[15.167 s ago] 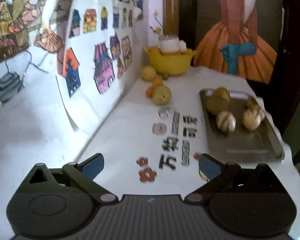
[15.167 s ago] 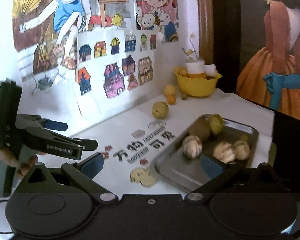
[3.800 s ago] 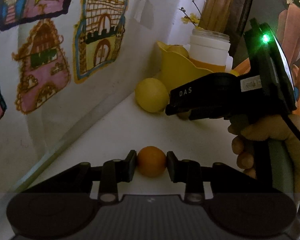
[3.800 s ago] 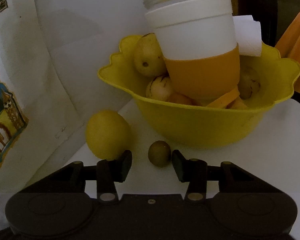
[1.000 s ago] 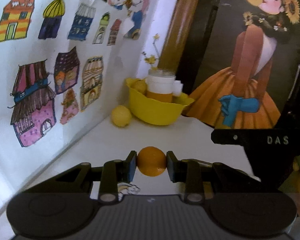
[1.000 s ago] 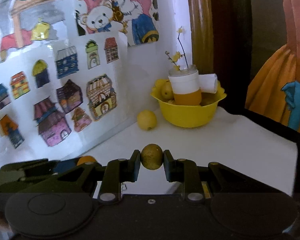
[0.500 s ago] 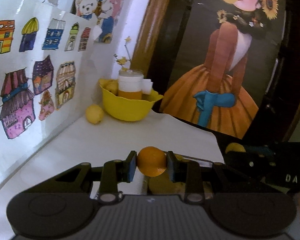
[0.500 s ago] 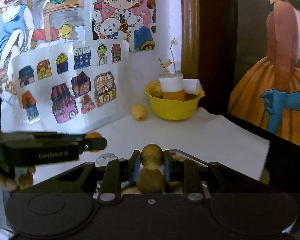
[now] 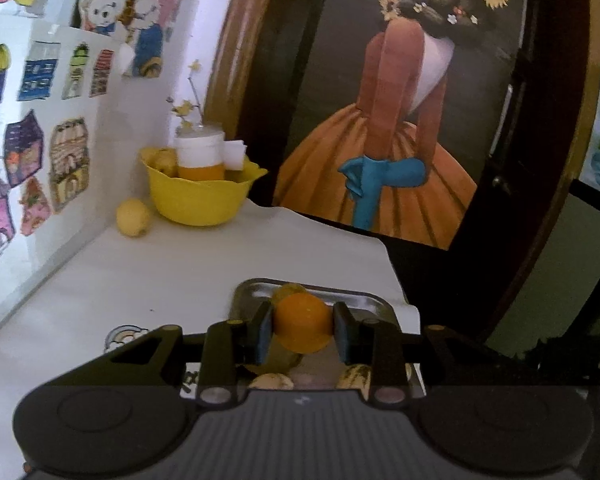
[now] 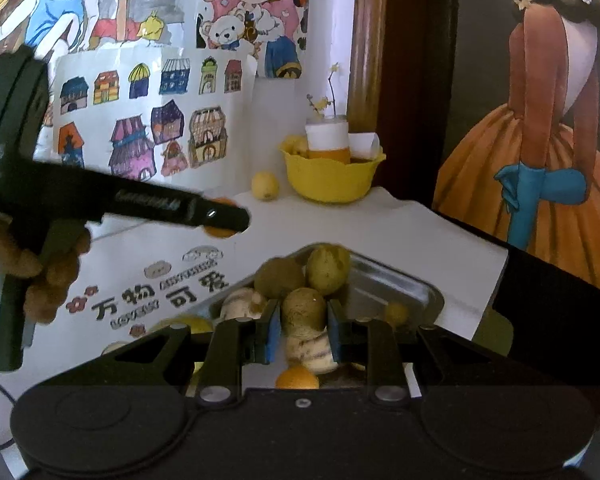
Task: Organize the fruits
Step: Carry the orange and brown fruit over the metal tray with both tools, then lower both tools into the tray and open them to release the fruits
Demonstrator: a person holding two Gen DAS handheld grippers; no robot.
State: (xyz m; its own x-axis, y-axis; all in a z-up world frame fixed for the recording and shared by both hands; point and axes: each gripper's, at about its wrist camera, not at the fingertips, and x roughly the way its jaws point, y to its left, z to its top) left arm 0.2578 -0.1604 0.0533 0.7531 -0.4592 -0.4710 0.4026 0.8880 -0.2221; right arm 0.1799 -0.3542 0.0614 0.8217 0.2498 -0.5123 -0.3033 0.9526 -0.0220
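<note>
My left gripper [image 9: 302, 330] is shut on a small orange [image 9: 302, 327] and holds it above the near part of the metal tray [image 9: 364, 302]. My right gripper [image 10: 303, 324] is shut on a small olive-brown fruit [image 10: 303, 309], held over the same tray [image 10: 404, 286], which carries several fruits: a green one [image 10: 327, 266], a brown one [image 10: 278, 278], pale striped ones [image 10: 310, 350] and an orange [image 10: 297, 378]. The left gripper also shows in the right wrist view [image 10: 220, 218], off to the left with its orange.
A yellow bowl [image 9: 198, 198] with a white-and-orange jar and fruit stands in the far corner, a lemon [image 9: 132, 217] beside it. Drawings cover the left wall. A painting leans behind. The white table's right edge [image 9: 396, 276] runs close to the tray.
Both grippers have drawn back from the bowl toward the tray, each still holding its fruit. The tray and its fruits have come into view under them.
</note>
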